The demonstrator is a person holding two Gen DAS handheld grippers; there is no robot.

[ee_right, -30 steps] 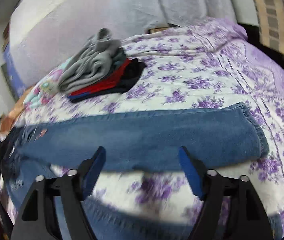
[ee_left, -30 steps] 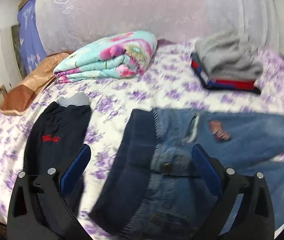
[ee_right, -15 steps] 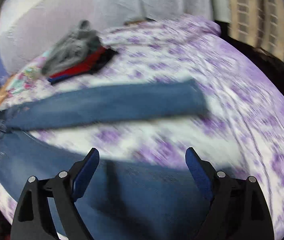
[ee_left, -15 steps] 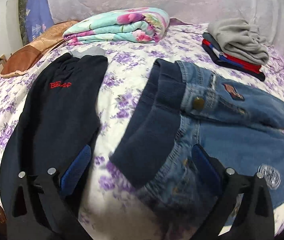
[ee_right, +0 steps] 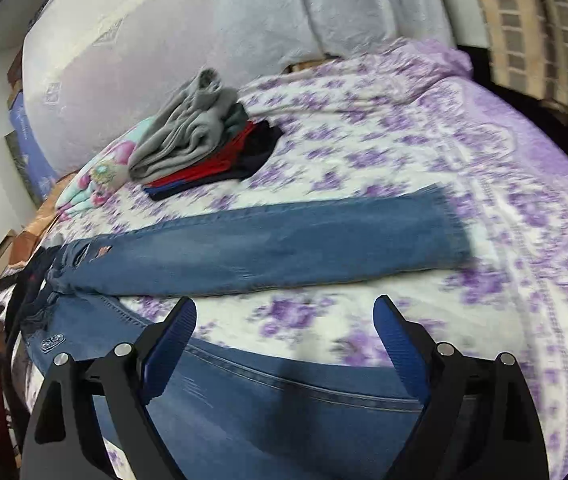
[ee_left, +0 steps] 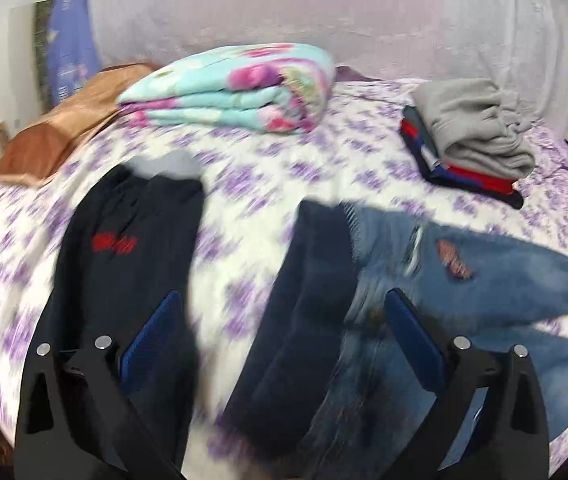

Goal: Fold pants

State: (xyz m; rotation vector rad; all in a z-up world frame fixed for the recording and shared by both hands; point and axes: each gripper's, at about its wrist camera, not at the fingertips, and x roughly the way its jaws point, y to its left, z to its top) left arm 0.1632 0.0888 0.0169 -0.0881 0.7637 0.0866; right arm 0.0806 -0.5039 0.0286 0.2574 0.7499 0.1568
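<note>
Blue jeans (ee_left: 464, 292) with a dark navy waistband (ee_left: 304, 320) lie spread on the bed, legs apart. In the right wrist view the far leg (ee_right: 284, 248) stretches to the right and the near leg (ee_right: 284, 408) lies under the fingers. My left gripper (ee_left: 281, 320) is open and empty, hovering over the waistband. My right gripper (ee_right: 284, 328) is open and empty, above the gap between the two legs.
Black pants with red lettering (ee_left: 123, 264) lie left of the jeans. A folded floral blanket (ee_left: 235, 88) and a stack of folded clothes (ee_left: 472, 140) sit at the back of the purple-flowered bedspread (ee_right: 424, 152). A brown pillow (ee_left: 55, 136) lies far left.
Both views swung: the left one pulled back up from close over the waistband, and the right one shifted back so the far leg lies nearer the fingers. Both grippers stayed open.
</note>
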